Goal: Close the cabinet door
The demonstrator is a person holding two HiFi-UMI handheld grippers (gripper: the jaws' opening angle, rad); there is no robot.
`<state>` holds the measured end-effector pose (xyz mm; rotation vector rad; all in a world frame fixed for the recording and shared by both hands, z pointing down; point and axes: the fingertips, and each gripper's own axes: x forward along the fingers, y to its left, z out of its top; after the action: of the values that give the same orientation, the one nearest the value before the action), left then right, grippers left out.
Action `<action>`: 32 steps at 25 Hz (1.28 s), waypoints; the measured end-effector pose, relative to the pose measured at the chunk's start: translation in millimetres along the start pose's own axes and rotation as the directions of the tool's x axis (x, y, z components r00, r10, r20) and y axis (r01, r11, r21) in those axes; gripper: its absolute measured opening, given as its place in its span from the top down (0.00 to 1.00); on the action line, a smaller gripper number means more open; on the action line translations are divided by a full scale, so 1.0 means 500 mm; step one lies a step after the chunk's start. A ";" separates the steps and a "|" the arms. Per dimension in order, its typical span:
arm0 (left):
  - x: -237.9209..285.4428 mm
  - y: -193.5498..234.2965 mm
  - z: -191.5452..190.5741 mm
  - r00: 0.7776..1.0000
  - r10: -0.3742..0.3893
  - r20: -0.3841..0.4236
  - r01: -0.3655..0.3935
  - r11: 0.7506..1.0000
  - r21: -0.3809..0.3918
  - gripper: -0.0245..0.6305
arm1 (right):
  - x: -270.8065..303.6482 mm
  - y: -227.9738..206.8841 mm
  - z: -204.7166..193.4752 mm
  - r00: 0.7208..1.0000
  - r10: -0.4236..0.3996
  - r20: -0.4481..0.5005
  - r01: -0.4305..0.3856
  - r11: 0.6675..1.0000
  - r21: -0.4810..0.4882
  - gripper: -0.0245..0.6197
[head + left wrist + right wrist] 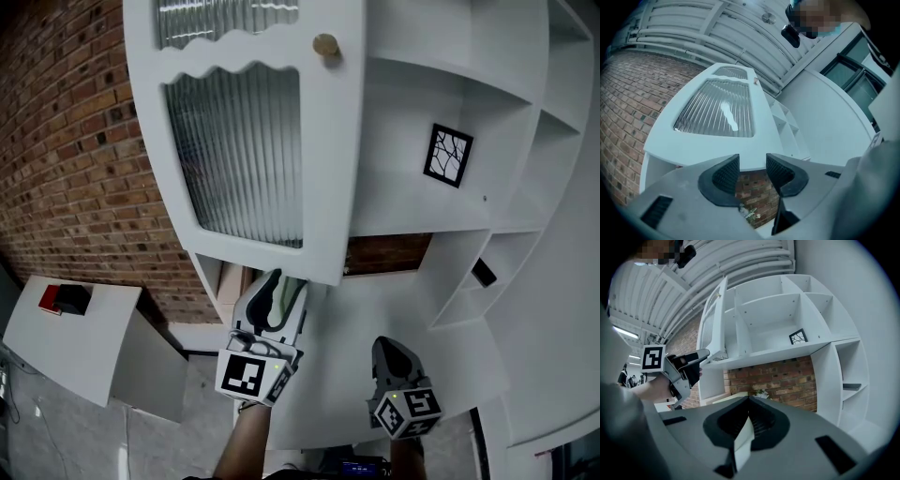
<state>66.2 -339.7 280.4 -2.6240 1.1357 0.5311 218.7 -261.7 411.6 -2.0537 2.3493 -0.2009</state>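
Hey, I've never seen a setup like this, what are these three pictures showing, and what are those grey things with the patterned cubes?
A person holds two hand tools, each a two-jaw gripper; the cubes are part of them. One picture comes from a camera on the person's head, the other two from cameras riding on the grippers. The left gripper has its jaws apart at the bottom edge of an open cabinet door with ribbed glass. The right gripper sits lower, jaws together, apparently empty. The white shelves carry a small framed picture.
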 end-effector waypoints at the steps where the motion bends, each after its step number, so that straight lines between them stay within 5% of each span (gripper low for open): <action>1: 0.004 0.002 -0.002 1.000 0.003 0.003 -0.003 1.000 0.003 0.69 | 0.004 -0.001 -0.001 1.000 0.001 -0.002 -0.001 1.000 0.000 0.96; 14: 0.037 0.049 -0.019 0.994 0.106 0.009 -0.106 0.994 0.027 0.89 | 0.040 -0.038 -0.002 1.000 -0.002 0.005 0.002 1.000 0.010 0.96; 32: 0.069 0.074 -0.038 0.990 0.136 0.041 -0.137 0.990 0.025 0.92 | 0.066 -0.084 -0.024 1.000 -0.020 -0.022 0.021 1.000 0.022 0.96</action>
<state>65.4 -393.9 280.8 -2.5143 1.3076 0.5861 254.2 -298.8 430.4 -2.0766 2.3280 -0.2502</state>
